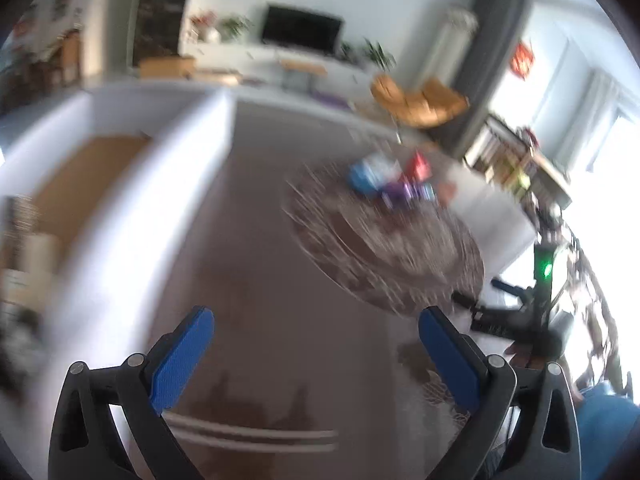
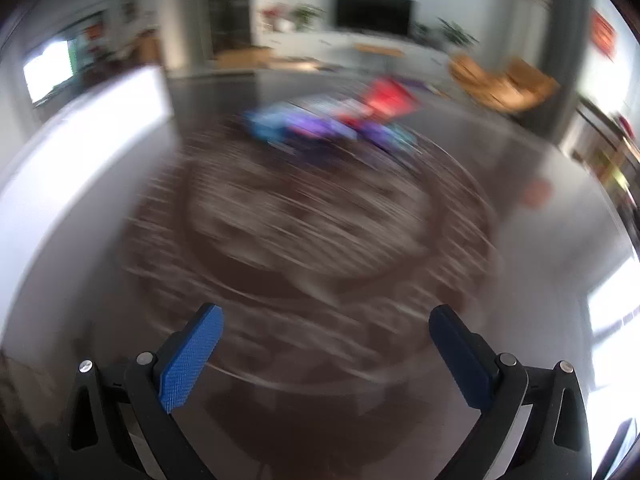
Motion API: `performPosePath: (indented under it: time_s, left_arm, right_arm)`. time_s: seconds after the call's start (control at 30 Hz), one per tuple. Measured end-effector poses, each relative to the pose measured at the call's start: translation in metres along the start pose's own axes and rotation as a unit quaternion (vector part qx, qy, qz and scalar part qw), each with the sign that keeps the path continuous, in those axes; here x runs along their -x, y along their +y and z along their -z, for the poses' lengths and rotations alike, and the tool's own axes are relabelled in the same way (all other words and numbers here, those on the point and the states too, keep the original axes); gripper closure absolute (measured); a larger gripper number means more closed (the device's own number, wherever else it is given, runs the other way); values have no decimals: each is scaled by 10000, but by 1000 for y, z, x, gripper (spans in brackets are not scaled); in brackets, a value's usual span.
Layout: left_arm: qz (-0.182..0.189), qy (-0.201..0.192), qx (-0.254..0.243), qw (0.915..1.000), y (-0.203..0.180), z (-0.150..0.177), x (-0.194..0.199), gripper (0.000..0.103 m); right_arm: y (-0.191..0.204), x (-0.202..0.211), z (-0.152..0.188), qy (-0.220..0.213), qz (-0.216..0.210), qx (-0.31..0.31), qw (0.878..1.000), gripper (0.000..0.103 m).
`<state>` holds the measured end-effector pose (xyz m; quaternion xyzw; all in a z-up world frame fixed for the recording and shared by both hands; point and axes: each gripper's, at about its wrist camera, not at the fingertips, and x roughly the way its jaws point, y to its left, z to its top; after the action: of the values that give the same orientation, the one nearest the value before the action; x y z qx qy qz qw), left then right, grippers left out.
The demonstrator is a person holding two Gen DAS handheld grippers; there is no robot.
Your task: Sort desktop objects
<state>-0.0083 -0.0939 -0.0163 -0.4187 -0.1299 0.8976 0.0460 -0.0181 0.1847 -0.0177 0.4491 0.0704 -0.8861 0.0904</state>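
Both views are blurred by motion. A pile of small colourful packets (image 1: 390, 182), blue, purple and red, lies at the far side of a round woven mat (image 1: 384, 248) on a dark brown table. In the right wrist view the same packets (image 2: 332, 120) sit beyond the mat (image 2: 312, 236). My left gripper (image 1: 316, 320) stands open over the bare tabletop, left of the mat, with nothing between its blue pads. My right gripper (image 2: 326, 320) is open above the near rim of the mat, also empty.
A white box (image 1: 120, 208) with a brown inside stands along the left of the table. The other hand-held gripper (image 1: 520, 312) with a green light shows at the right. A small orange spot (image 2: 536, 194) lies right of the mat. Living-room furniture stands behind.
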Motion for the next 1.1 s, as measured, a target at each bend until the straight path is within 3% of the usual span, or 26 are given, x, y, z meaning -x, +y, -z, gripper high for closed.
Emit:
performPosePath:
  time_s: [0.07, 0.2, 0.47, 0.67, 1.1]
  left_arm:
    - [10, 213, -107, 9997, -20, 5, -41, 0]
    - [-280, 364, -308, 9985, -44, -2, -103, 0]
    - [-782, 323, -812, 9931, -65, -32, -152, 0]
    - [-1000, 452, -955, 9894, -70, -30, -163, 0]
    - [-1023, 416, -919, 9896, -70, -25, -156, 0]
  right_arm:
    - [-21, -1, 9, 49, 115, -132, 9998, 0]
    - [-41, 0, 8, -90, -110, -561, 9983, 0]
    - [-46, 9, 10, -245, -59, -761, 9968, 0]
    - [-66, 6, 11, -236, -191, -1220, 9921, 0]
    - [-73, 6, 15, -267, -79, -1433, 9893, 0]
